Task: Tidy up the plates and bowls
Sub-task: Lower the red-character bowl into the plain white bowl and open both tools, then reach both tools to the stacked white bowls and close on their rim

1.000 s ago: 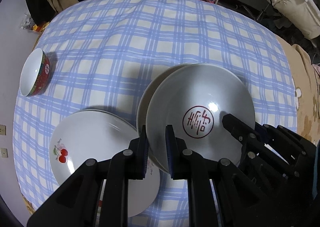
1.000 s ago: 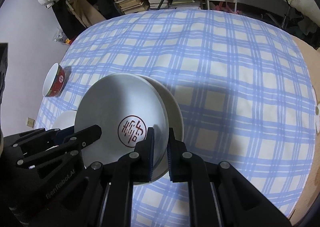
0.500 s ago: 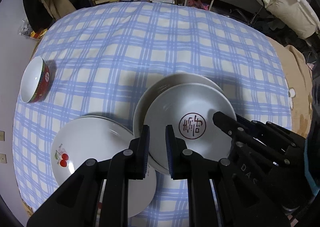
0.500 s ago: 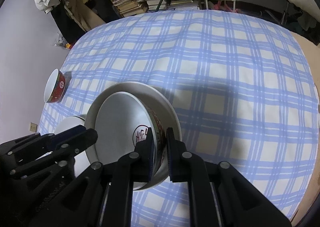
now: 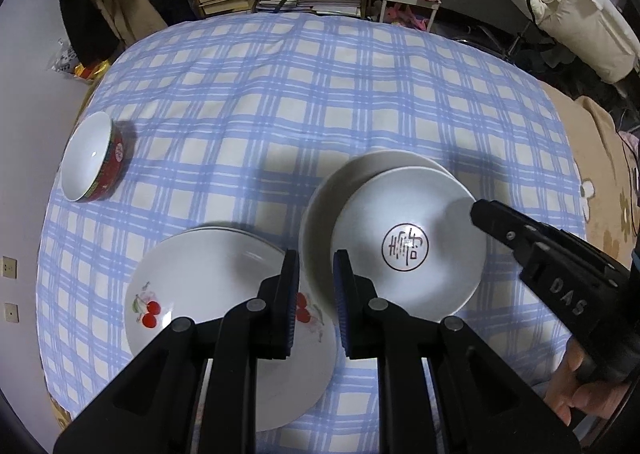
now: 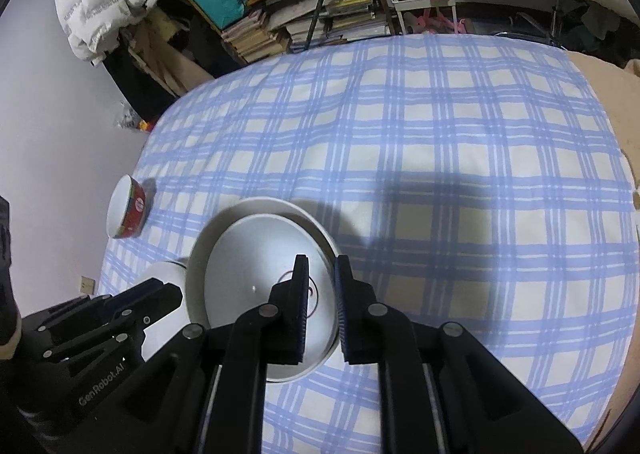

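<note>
Left wrist view: my left gripper [image 5: 316, 286] hangs at bottom centre. Its jaws have just been opening and stand slightly apart with nothing between them. Under it at lower left lies the plate [image 5: 208, 278], cherry-printed, on top of another. Just right of that, the bowl [image 5: 404, 246] with the red seal sits nested in a wider dish [image 5: 332, 190]. The red bowl [image 5: 90, 158] lies tipped at far left on the checked cloth [image 5: 320, 94].

In the right wrist view, my right gripper [image 6: 322, 286] straddles the nested bowl's near rim. Its jaws have just been opening, and the pads look barely off the rim.

I read this as the release after stacking. Next I should lift both grippers straight up without nudging the stack, then reach left across the cloth for the red bowl.
</note>
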`<state>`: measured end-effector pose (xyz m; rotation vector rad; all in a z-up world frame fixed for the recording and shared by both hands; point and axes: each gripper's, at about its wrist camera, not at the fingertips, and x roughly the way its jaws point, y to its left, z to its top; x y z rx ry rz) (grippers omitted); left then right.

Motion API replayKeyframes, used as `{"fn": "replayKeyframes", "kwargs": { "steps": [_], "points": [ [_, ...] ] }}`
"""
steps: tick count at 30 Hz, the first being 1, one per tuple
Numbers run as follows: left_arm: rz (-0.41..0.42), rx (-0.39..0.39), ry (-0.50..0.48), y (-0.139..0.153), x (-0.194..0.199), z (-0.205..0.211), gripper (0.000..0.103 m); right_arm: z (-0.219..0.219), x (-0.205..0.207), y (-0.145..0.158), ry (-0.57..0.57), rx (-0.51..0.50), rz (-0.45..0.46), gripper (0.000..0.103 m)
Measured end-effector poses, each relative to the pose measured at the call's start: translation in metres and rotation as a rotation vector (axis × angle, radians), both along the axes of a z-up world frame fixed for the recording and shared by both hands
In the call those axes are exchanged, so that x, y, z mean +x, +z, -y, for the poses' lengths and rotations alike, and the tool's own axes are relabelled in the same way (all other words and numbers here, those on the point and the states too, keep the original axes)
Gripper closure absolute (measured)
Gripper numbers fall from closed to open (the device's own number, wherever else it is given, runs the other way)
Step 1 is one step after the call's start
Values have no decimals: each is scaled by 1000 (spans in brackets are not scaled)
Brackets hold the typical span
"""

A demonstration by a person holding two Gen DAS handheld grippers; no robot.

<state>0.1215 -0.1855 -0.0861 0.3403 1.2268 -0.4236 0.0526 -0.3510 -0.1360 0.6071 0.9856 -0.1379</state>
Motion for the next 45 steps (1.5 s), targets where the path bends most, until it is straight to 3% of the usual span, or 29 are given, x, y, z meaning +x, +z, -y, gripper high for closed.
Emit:
{"fn": "replayKeyframes", "kwargs": {
  "steps": [17,21,24,27,30,34,36,40,45],
  "points": [
    [53,-25,126,29,31,-81,84,-14,10,34,33,-35,101,85],
    [77,7,157,33,44,-110,83,-33,24,43,72,-85,82,64],
    [94,21,179,38,52,-130,80,-54,34,47,113,-126,84,55],
    [113,33,199,43,60,-148,72,-74,45,50,139,-154,81,38],
    [127,41,217,46,69,-166,62,-97,56,52,169,-177,96,35],
    [139,64,227,48,78,-185,52,-121,70,54,186,-193,120,9],
    [164,79,223,49,80,-192,50,-131,78,55,186,-191,124,6],
    [215,85,215,53,86,-207,28,-146,94,54,198,-183,119,3],
    [240,107,223,51,98,-225,23,-160,111,55,203,-179,129,3]
  ]
}}
